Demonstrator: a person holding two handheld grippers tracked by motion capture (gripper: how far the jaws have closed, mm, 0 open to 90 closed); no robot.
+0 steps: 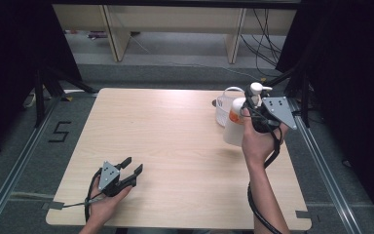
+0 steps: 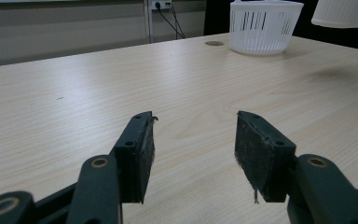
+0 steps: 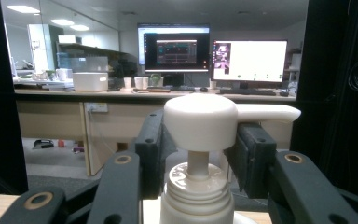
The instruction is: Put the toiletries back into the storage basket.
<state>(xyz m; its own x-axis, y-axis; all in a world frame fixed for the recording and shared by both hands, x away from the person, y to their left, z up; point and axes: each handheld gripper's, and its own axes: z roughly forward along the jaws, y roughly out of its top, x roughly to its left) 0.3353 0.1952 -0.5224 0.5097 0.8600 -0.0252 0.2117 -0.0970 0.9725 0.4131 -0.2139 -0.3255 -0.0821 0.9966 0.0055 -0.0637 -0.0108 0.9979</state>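
Pale wood-grain covers the surface (image 1: pixel 175 141) in the high view, with grey floor and metal rails around it. At its far right the right gripper (image 1: pixel 257 113) holds a pump bottle (image 1: pixel 235 127) lifted off the wood: a white body with an orange label, a white pump head with a side spout on top. Just behind the bottle stands a white basket (image 1: pixel 222 107). Near the front left edge the left gripper (image 1: pixel 130 168) lies low in the person's hand, its fingers spread and holding nothing, well apart from the bottle.

Seen from the left gripper view, the two black fingers (image 2: pixel 137 154) stand wide over bare wood. The slotted white basket (image 2: pixel 265 26) sits at the far side, and the bottle's white bottom (image 2: pixel 345 12) hangs above the surface to the right of it.

From the right gripper view, the fingers (image 3: pixel 151 149) are closed on the bottle's neck just under the round pump head (image 3: pixel 200 122), whose spout points right. Below it are a thin stem and a ribbed collar. Monitors (image 3: pixel 212 53) glow on a desk behind.
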